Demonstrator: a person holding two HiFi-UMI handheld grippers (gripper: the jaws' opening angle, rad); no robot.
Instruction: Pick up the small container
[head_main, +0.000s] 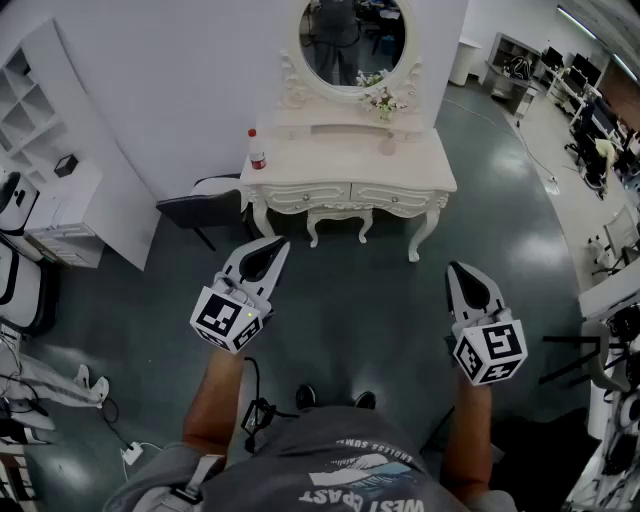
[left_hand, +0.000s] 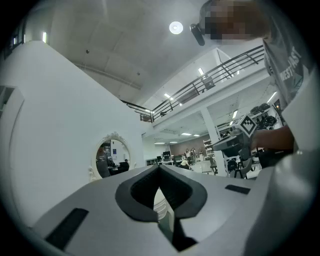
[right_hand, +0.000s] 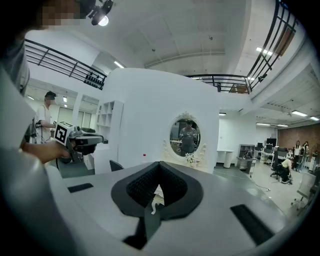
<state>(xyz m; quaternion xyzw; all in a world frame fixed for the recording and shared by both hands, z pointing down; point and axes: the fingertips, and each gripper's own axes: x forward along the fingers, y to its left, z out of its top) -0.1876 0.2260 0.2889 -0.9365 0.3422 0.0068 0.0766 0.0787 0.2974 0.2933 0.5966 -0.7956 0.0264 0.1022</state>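
Now the left gripper (head_main: 276, 246) and right gripper (head_main: 457, 268) point ahead, fingers shut on nothing, because the white bench (head_main: 330, 160) is too far to reach.

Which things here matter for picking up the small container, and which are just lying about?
For the job: small bottle with red cap and red label, probably the container; cream carved dressing table that it stands on; left gripper and right gripper, jaws shut, both empty.

Lying about: oval framed mirror; bunch of flowers; black chair; white shelf unit.
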